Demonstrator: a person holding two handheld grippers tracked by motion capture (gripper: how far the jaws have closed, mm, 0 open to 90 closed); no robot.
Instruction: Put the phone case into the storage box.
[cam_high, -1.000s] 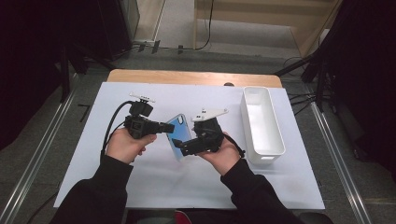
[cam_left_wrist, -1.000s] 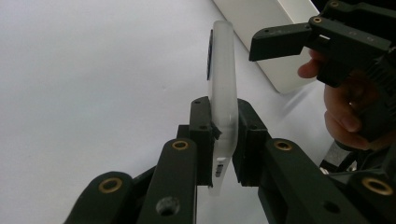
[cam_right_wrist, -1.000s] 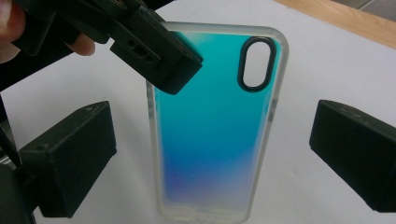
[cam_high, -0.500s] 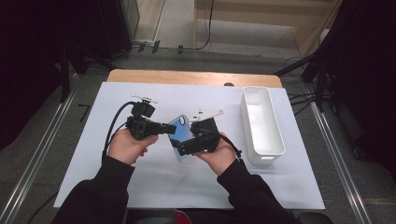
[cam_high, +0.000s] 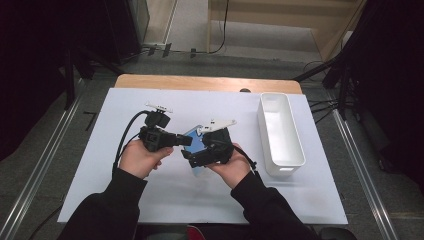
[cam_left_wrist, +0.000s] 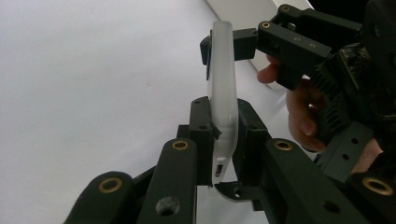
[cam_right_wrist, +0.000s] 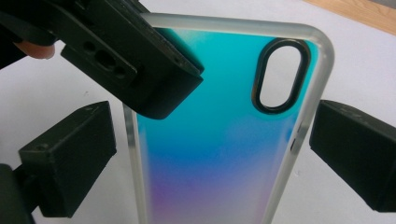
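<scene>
Left jaws tight on phone case (cam_left_wrist: 223, 100); right jaws apart astride it; lower end cropped.

— Item one, my left gripper (cam_high: 186, 141): where was it, and in what state?

— Held in my left hand (cam_high: 141, 158) over the middle of the table, pointing toward my right. Its jaws were clamped flat on the phone case (cam_left_wrist: 223, 100).

— Item two, my right gripper (cam_high: 190, 157)?

— Cradled in my right hand (cam_high: 231, 165), palm up, just beside the left. Its jaws stood to either side of the case, clear of its edges. Both forearms came in low, sleeves dark.
</scene>
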